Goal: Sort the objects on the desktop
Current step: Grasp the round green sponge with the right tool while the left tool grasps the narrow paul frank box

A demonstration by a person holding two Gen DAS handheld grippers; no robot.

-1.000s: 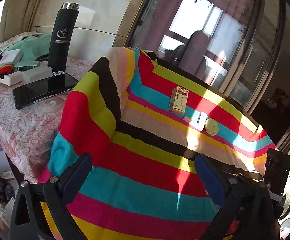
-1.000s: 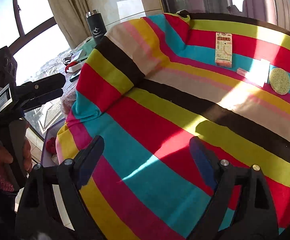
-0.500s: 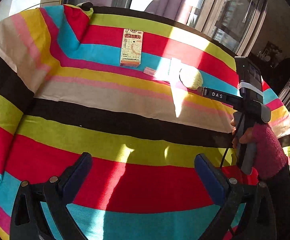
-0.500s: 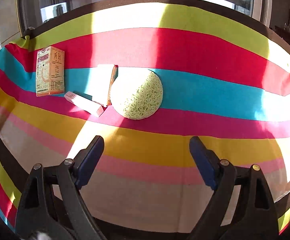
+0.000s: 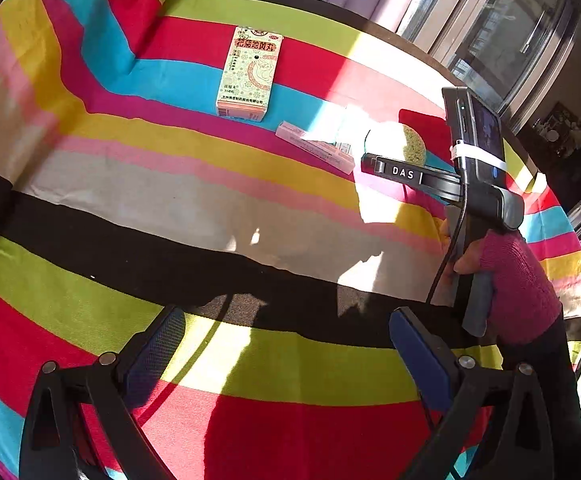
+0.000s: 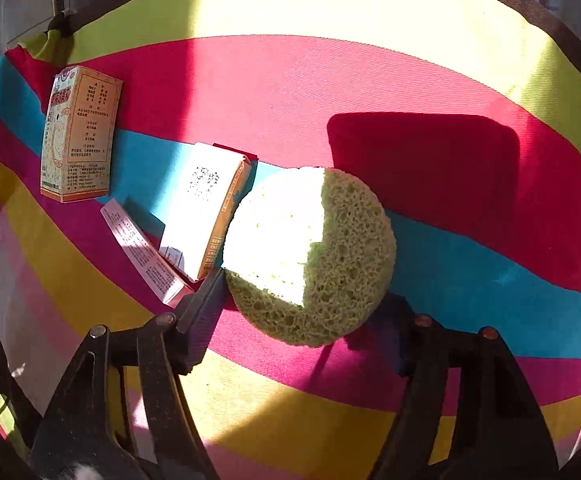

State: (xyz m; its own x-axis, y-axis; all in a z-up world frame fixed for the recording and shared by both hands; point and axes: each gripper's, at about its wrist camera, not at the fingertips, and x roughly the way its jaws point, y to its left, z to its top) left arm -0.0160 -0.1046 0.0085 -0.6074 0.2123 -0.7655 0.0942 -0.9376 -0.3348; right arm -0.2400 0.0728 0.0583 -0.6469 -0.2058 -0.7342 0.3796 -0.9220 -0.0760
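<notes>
The right gripper [image 6: 302,316] tips down, its jaws closing around the round green sponge [image 6: 310,256]. Two small boxes [image 6: 206,212] crowd its left side. The left gripper [image 5: 286,356] hangs open.

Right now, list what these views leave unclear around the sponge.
- Right wrist view: the right tool's far finger tip sits in shadow behind the round green sponge; contact unclear.
- Left wrist view: glare washes out the sponge's left half and the white box.

My left wrist view looks down from farther back across the striped desk [image 5: 210,200]. My right sits close over the round sponge [image 6: 310,256]; both share it [image 5: 412,148].
</notes>
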